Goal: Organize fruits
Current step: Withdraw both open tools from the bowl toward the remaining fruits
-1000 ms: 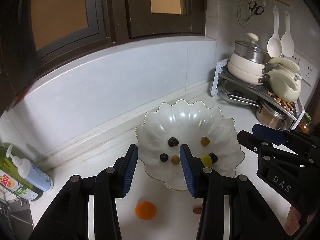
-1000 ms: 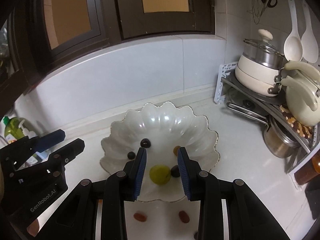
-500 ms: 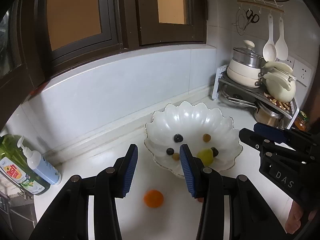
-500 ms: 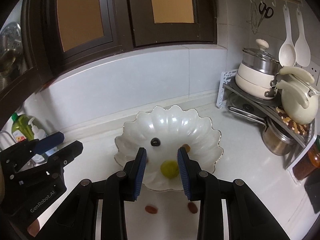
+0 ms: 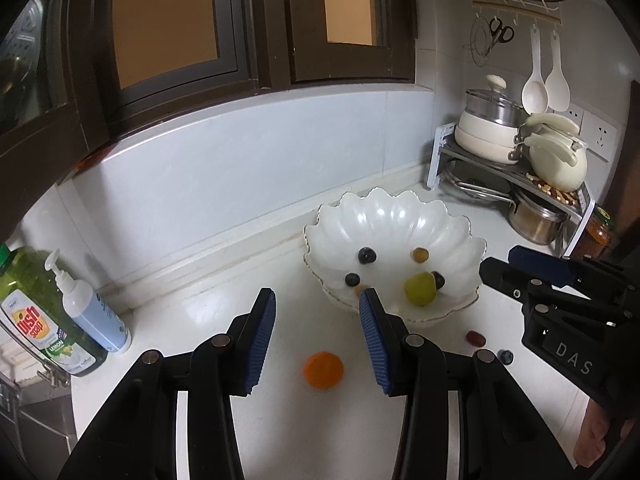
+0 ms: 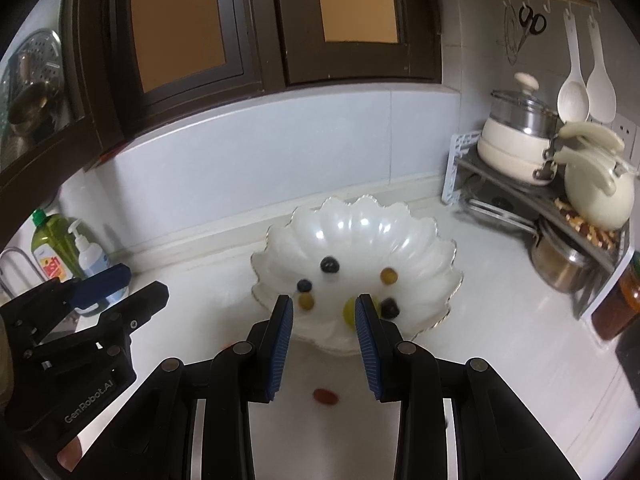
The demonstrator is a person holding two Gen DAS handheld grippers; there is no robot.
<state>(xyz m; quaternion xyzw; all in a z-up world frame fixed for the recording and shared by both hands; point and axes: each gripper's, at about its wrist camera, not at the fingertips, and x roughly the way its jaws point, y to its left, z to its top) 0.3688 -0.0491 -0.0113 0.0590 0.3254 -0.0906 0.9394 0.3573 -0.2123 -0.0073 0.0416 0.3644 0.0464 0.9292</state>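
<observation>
A white scalloped bowl (image 5: 400,220) stands on the white counter and shows in the right wrist view too (image 6: 360,224). It holds a green fruit (image 5: 419,288), dark berries (image 5: 366,255) and small yellow-brown fruits (image 5: 420,255). An orange fruit (image 5: 322,369) lies on the counter in front of the bowl, below my open, empty left gripper (image 5: 316,338). A red fruit (image 5: 475,337) and a blue berry (image 5: 505,356) lie to its right. My right gripper (image 6: 323,344) is open and empty, with a red fruit (image 6: 325,396) on the counter between its fingers.
Dish soap and a pump bottle (image 5: 86,308) stand at the left by a sink edge. A rack with pots (image 5: 516,160) and a jar (image 5: 598,236) fills the right corner. The tiled wall runs close behind the bowl.
Both grippers have pulled back and up from the bowl, so more counter shows. The green fruit stays in the bowl. Both grippers stay open.
</observation>
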